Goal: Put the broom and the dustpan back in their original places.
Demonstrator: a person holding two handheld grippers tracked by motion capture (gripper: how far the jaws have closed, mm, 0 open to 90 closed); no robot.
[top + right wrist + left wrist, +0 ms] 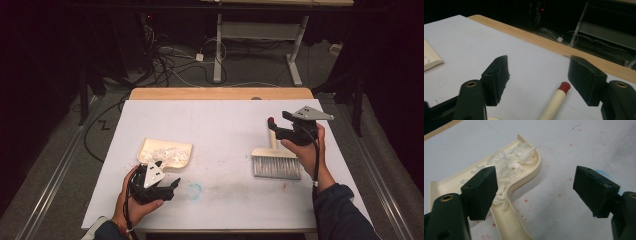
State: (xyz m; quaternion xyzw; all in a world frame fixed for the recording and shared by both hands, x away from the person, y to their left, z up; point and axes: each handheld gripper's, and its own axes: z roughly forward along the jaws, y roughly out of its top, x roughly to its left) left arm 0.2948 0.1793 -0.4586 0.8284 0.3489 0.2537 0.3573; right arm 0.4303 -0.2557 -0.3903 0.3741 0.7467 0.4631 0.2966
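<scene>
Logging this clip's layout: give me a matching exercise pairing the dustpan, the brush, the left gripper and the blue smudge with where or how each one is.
Things:
1. dustpan
2. brush
3. left gripper
4. blue smudge

States:
A. open, jaws either side of a red-tipped handle
B. a stain on the white table cover, near its front edge
C. holds white shreds
D. open, jaws empty, near the pan's handle
E. lies flat, bristles toward the person

Pairs: 1-C, 2-E, 3-D, 4-B. A is the right gripper.
</scene>
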